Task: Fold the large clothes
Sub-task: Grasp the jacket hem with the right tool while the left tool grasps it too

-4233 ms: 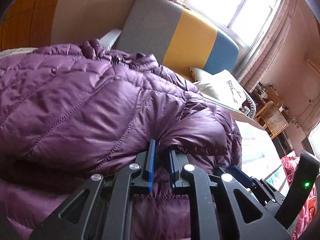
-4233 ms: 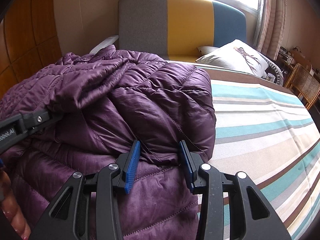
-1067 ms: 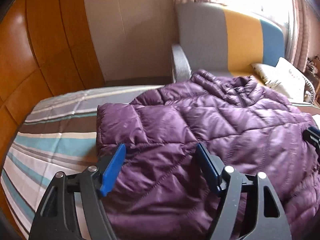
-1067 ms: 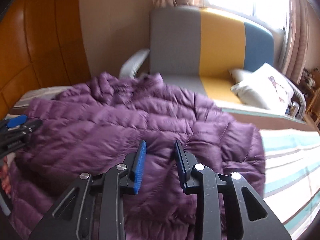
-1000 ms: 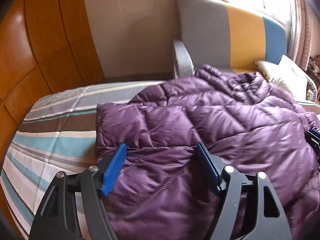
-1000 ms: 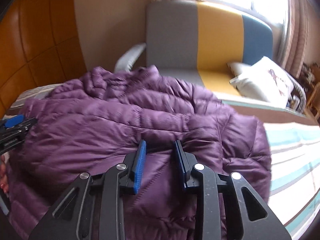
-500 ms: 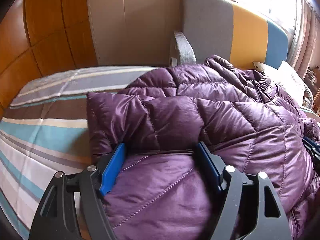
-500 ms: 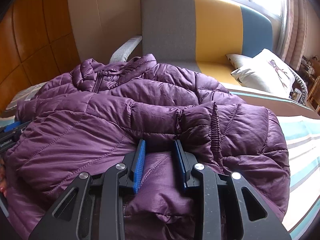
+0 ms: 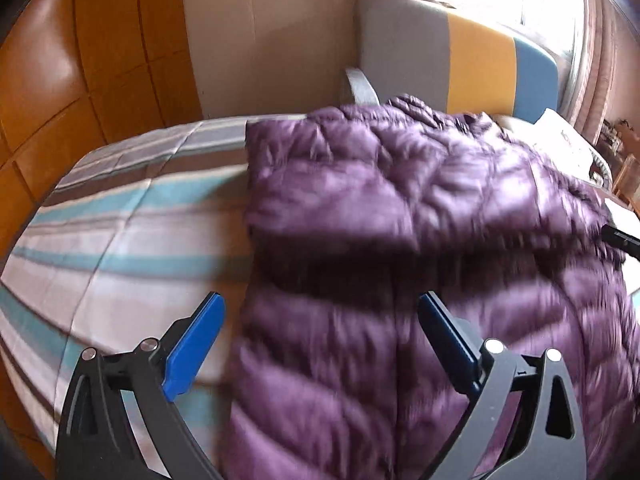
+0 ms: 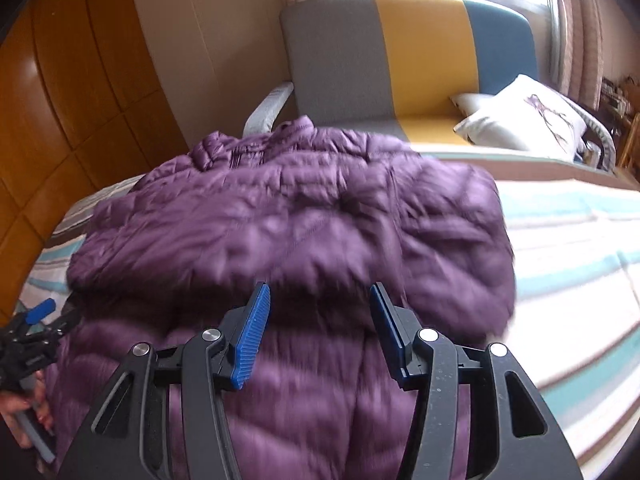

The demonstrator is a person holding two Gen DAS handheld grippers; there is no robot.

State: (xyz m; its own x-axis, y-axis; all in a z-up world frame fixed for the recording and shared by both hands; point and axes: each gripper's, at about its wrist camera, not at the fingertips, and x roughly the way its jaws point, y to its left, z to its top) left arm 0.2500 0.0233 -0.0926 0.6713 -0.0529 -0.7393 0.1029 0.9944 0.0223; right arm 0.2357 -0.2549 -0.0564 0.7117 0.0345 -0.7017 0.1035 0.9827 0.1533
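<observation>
Nearest the viewer, the left gripper (image 9: 320,340) stands with its jaws wide, having just opened further, over the jacket's near left edge and gripping nothing. The right gripper (image 10: 318,330) has also just opened, to a moderate gap, with only the near flap of the purple jacket (image 10: 288,220) below it, unheld. The jacket lies folded on the striped bedspread (image 9: 120,232), its long axis running from the grippers toward the far headboard (image 10: 400,60); its collar points far. Both hands appear about equally near the front edge. A pillow (image 10: 528,116) lies far right.
</observation>
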